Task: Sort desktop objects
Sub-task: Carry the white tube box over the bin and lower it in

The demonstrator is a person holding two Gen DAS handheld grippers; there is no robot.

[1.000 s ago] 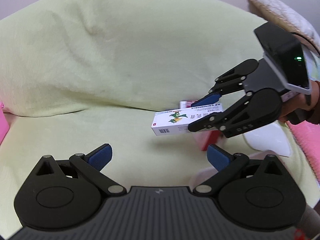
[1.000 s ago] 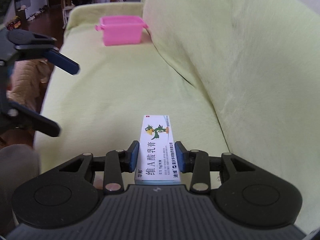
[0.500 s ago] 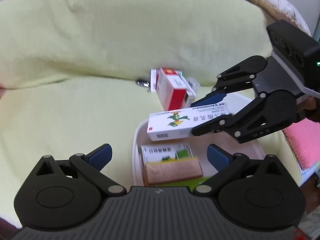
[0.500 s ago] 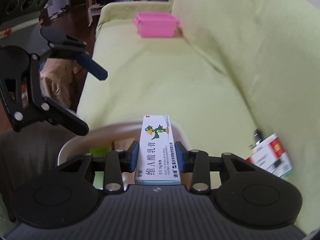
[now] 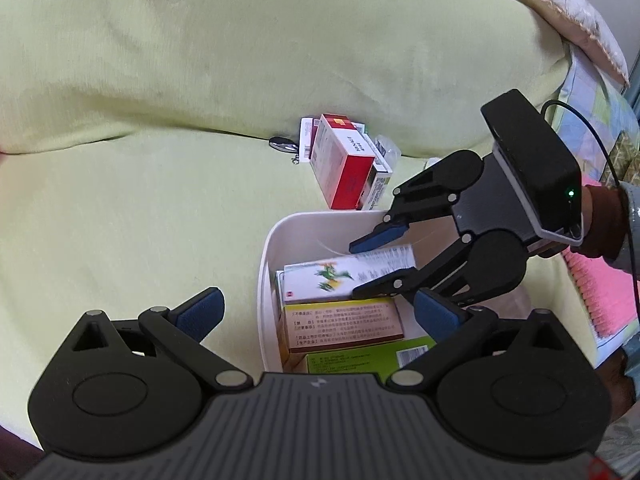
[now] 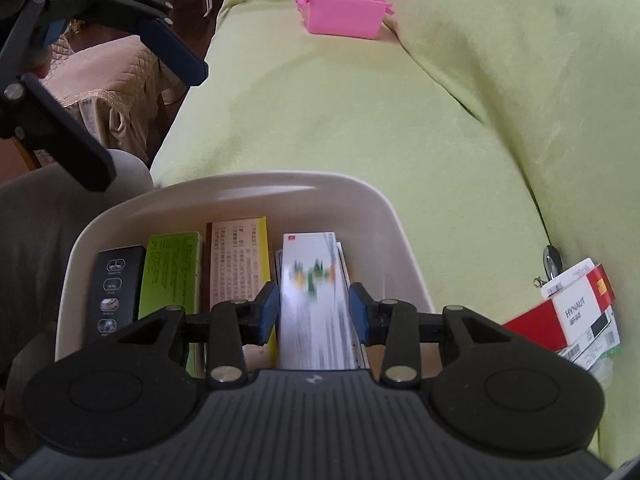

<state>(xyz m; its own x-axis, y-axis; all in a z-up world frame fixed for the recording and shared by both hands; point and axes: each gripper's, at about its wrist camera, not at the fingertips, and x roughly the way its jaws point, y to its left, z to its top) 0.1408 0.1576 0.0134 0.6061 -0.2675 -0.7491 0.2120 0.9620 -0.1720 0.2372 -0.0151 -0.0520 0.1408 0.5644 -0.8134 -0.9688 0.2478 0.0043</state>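
Stretching ahead of both grippers, the green-covered sofa (image 6: 360, 92) is bearing a white bin (image 6: 240, 188) directly beneath the right gripper (image 6: 314, 312). Far ahead of that gripper a pink container (image 6: 344, 14) is sitting on the seat. The right gripper's fingers are standing slightly apart, with small gaps showing beside the blurred white ointment box (image 6: 316, 300) lying between them inside the bin, right of a yellow-edged box (image 6: 236, 264). The left gripper (image 5: 316, 312) is hanging spread wide and empty, with the bin just ahead and right. A red-and-white box (image 5: 344, 160) is lying beyond the bin.
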